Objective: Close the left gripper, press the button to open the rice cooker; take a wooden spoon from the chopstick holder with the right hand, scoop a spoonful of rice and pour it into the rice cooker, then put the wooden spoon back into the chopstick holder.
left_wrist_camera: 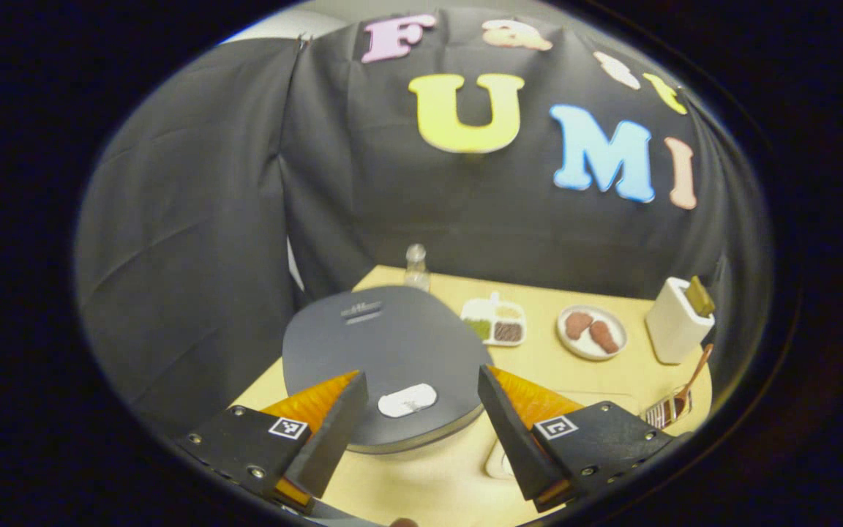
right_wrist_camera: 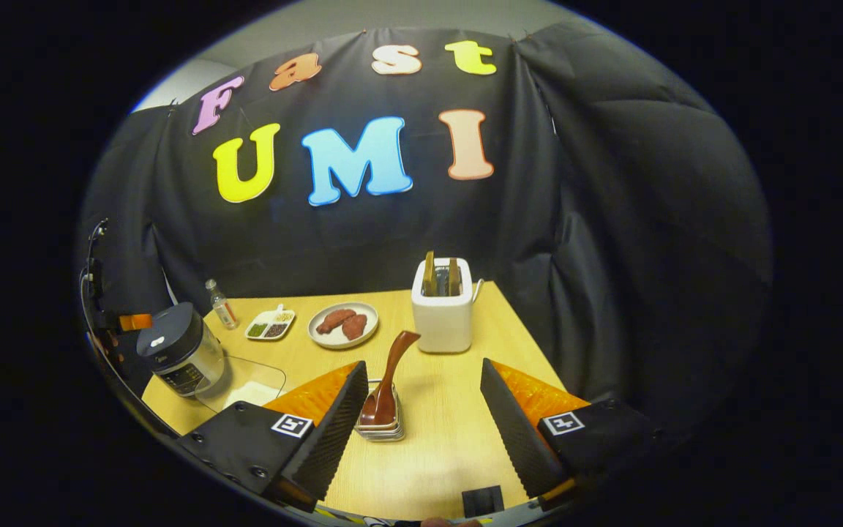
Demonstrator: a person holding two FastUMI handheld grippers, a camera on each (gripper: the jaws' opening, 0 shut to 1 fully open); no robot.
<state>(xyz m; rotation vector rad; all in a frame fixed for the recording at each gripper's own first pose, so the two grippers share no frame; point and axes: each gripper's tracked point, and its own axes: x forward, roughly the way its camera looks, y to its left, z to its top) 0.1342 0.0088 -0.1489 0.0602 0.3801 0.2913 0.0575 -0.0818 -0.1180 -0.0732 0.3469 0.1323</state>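
The dark grey rice cooker [left_wrist_camera: 385, 351] sits close below me with its lid down. Its white oval button [left_wrist_camera: 407, 400] lies between the fingers of my left gripper [left_wrist_camera: 421, 375], which is open and hovers just above the lid. In the right gripper view the cooker [right_wrist_camera: 176, 351] stands at the far left. A brown wooden spoon [right_wrist_camera: 392, 366] stands bowl-down in a small clear holder [right_wrist_camera: 380, 428]. My right gripper [right_wrist_camera: 421, 366] is open, with the spoon just inside its left finger and untouched. A clear tray of white rice [right_wrist_camera: 246, 391] lies beside the cooker.
A white box [right_wrist_camera: 442, 315] with wooden pieces sticking out stands behind the spoon. On the wooden table [right_wrist_camera: 436, 439] a plate with two brown pieces [right_wrist_camera: 342, 324], a divided dish [right_wrist_camera: 269, 324] and a small bottle [right_wrist_camera: 222, 304] line the back. Black cloth walls surround the table.
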